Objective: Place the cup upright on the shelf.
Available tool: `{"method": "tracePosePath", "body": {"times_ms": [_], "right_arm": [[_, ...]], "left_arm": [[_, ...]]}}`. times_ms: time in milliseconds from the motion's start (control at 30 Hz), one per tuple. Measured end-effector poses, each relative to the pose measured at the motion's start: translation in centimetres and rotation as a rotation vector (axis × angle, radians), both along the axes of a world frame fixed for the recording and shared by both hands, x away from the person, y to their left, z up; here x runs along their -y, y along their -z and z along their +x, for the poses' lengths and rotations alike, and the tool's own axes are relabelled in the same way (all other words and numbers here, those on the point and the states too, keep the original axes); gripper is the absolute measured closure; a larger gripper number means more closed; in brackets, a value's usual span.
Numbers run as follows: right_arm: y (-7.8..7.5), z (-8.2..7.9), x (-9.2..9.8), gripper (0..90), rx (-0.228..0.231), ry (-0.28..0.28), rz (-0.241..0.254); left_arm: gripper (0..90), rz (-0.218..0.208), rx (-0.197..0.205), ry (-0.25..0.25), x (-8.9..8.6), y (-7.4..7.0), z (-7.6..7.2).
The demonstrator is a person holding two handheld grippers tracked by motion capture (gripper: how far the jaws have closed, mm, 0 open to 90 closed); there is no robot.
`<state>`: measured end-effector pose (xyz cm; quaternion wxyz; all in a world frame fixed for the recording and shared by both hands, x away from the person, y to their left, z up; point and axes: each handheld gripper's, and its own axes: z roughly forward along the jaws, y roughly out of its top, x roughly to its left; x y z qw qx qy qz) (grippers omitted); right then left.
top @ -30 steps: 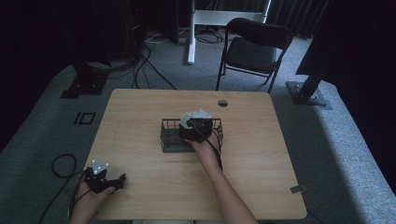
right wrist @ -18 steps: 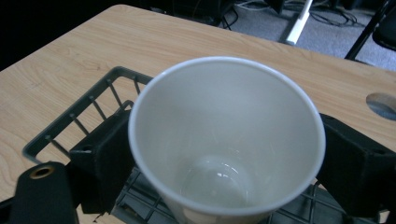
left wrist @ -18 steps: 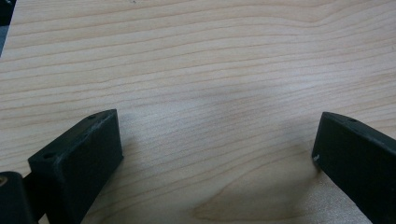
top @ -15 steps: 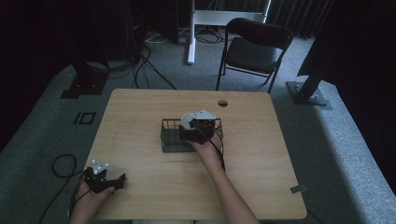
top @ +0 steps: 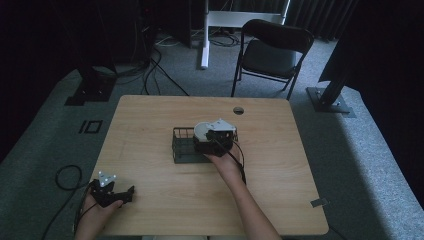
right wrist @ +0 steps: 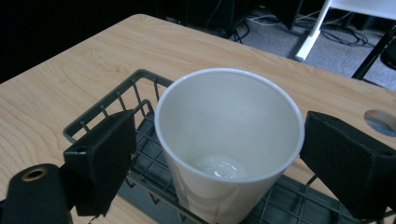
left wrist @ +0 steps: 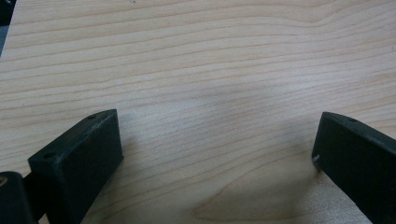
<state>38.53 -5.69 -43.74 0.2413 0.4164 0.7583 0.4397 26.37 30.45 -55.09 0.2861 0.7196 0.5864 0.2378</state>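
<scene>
**Inspector A:** Count of items, please.

**Inspector B:** One white paper cup [right wrist: 229,140], standing upright in one dark wire-mesh basket [right wrist: 112,100]. The basket sits near the centre of one light wooden worktop [top: 150,125]. One round hole [top: 238,110] is cut near the worktop's far edge. One black folding chair [top: 272,50] stands beyond it on the grey floor.

**Inspector A:** Claws?

**Inspector B:** Two. The right claw [right wrist: 219,154] is over the basket, forearm reaching in from the near edge. Its jaws stand wide on either side of the cup; a gap shows at the left jaw, and contact at the right cannot be judged.

**Inspector A:** And the other?

**Inspector B:** The left claw [top: 107,190] rests at the near left corner of the worktop, well apart from the basket. Its jaws are spread wide with bare wood between them.
</scene>
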Motion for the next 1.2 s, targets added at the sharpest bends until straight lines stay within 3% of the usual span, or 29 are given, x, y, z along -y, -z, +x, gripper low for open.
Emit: {"method": "tracePosePath", "body": {"times_ms": [567, 1200], "right_arm": [[-0.8, -1.5, 2.2, 10.2, 0.024, -0.016, 0.016], [-0.6, -2.9, 6.7, 10.2, 0.021, -0.010, 0.013]], "left_arm": [[1.9, -0.001, 0.000, -0.001, 0.0, 0.0, 0.0], [1.9, 0.001, 0.000, 0.001, 0.0, 0.0, 0.0]]}}
